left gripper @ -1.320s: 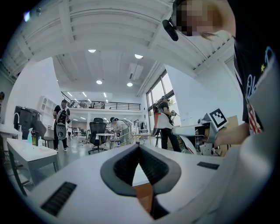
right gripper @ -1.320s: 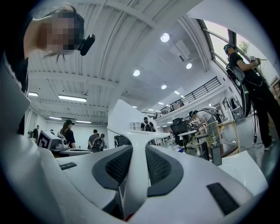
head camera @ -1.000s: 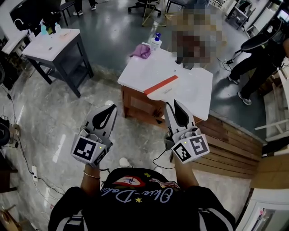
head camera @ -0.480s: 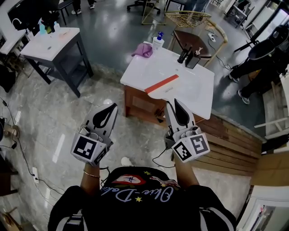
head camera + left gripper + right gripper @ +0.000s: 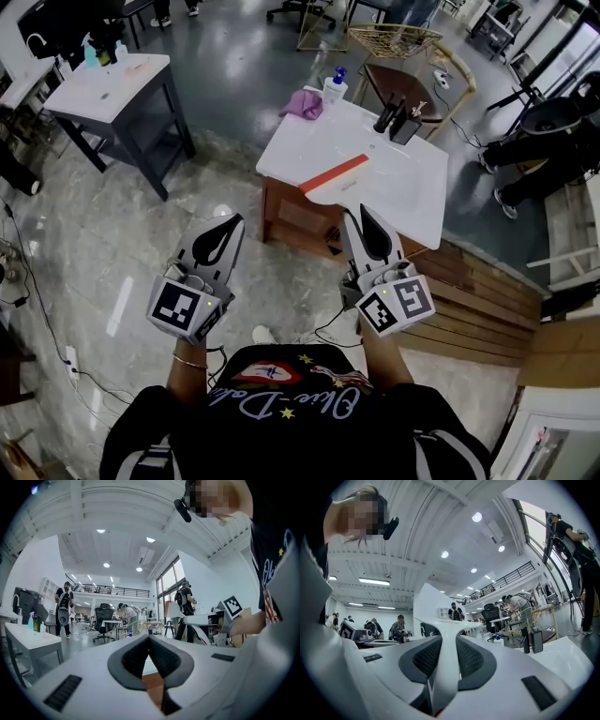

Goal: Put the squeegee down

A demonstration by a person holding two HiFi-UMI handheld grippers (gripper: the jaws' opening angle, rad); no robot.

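Observation:
My right gripper (image 5: 360, 216) is shut on the white handle of the squeegee (image 5: 336, 175), whose orange-red blade strip hangs over the near part of the white table top (image 5: 403, 202). In the right gripper view the handle (image 5: 443, 667) runs up between the dark pads to the wide white head. My left gripper (image 5: 229, 225) is level with the right one, over the floor left of the table. Its jaws are shut with nothing between them (image 5: 149, 639). The left gripper view shows the squeegee (image 5: 197, 619) off to the right.
On the table's far edge lie a purple cloth (image 5: 302, 103), a pump bottle (image 5: 333, 86) and dark holders (image 5: 398, 120). A wicker chair (image 5: 398, 42) stands behind it, a second table (image 5: 112, 84) at far left, wooden steps (image 5: 487, 291) and a person (image 5: 553, 131) at right.
Both grippers hold the same pose and grip. The table and floor have slid slightly in the head view as I move level towards the table.

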